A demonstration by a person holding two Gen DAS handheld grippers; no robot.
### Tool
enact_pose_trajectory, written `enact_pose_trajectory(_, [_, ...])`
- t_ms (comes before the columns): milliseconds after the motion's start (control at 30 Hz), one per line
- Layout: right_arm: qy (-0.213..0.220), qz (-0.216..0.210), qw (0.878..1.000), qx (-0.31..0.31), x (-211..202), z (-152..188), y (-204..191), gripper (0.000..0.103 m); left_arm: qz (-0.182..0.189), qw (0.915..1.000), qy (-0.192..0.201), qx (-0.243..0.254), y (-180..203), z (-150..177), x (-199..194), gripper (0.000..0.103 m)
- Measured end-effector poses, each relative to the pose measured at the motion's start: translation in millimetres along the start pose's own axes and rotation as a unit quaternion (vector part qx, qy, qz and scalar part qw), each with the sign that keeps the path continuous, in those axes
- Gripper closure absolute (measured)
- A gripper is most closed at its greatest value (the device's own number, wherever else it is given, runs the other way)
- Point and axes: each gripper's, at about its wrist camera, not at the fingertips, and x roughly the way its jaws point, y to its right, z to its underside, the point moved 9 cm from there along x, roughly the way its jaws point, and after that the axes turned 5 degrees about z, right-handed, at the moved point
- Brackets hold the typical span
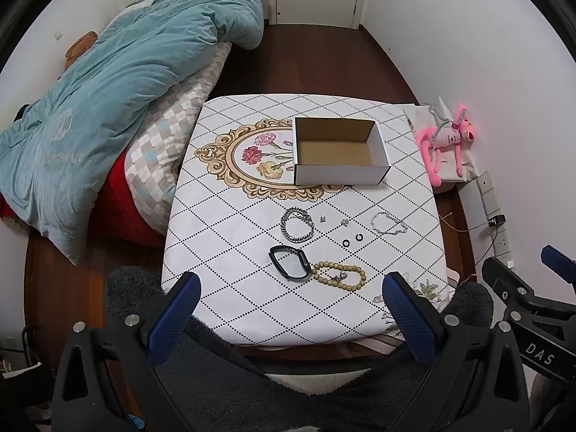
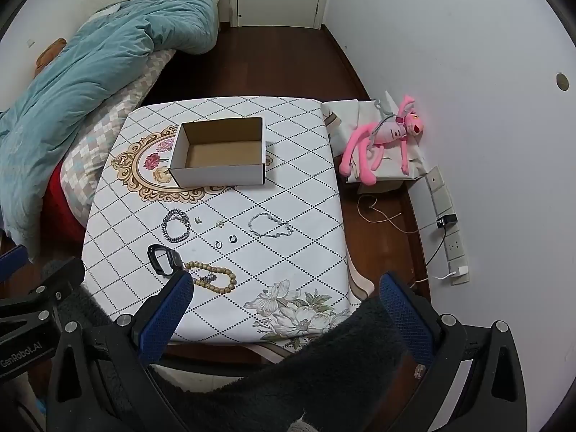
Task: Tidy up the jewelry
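Note:
An open cardboard box (image 1: pixel 338 151) (image 2: pixel 220 154) stands empty on the patterned tablecloth (image 1: pixel 230 223) (image 2: pixel 295 216). In front of it lie a chunky silver chain bracelet (image 1: pixel 297 224) (image 2: pixel 176 226), a thin silver chain (image 1: pixel 388 224) (image 2: pixel 270 226), two small black rings (image 1: pixel 352 240) (image 2: pixel 225 241), two tiny earrings (image 1: pixel 333 220) (image 2: pixel 208 221), a black band (image 1: pixel 289 263) (image 2: pixel 163 258) and a wooden bead bracelet (image 1: pixel 340 276) (image 2: pixel 214 279). My left gripper (image 1: pixel 291 288) and my right gripper (image 2: pixel 284 288) hover open over the table's near edge, nothing between their fingers.
A bed with a teal duvet (image 1: pixel 108 100) (image 2: pixel 72 82) lies to the left. A pink plush toy (image 1: pixel 446 140) (image 2: pixel 381 136) rests on a box by the right wall, with wall sockets and cables (image 2: pixel 446 223) below. Dark fuzzy fabric (image 1: pixel 288 388) covers the foreground.

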Motion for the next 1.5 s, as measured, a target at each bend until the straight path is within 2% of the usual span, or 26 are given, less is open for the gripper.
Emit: enact_pose_trajectory(1500, [0.008, 0.002, 1.0, -0.005, -17, -12, -1, 0.0, 0.003, 1.0, 0.007, -0.002, -1, -3, -9, 0.0])
